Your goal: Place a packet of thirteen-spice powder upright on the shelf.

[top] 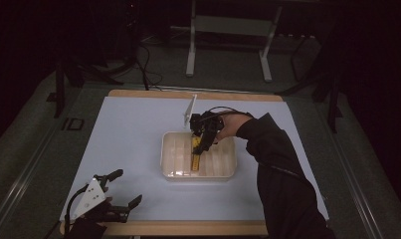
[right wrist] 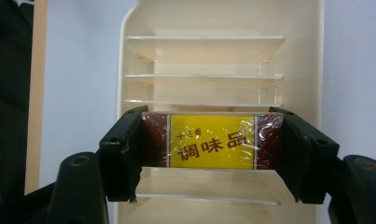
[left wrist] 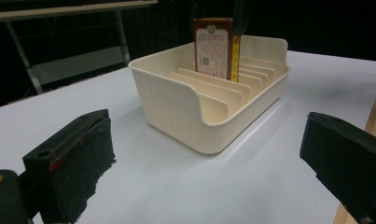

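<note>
At the middle of the worktop (top: 133, 139), slightly toward three o'clock, sits a cream divided tray (top: 169, 149), with a red and yellow box (right wrist: 212, 141) standing on edge between its partitions, upright and clamped at both ends by the right gripper (top: 200, 145). Could snag a thin partition (right wrist: 204, 76) on the way down if tilted, or drag the light tray along. Could tip over once let go, the slot looking wider than the box. Near seven o'clock rests the left gripper (top: 119, 193), spread wide and holding nothing, well apart from the tray. Hard to tell whether the box bottom touches the tray floor; lower half masked by the tray wall in the left gripper view. Beyond the worktop mostly dark.
</note>
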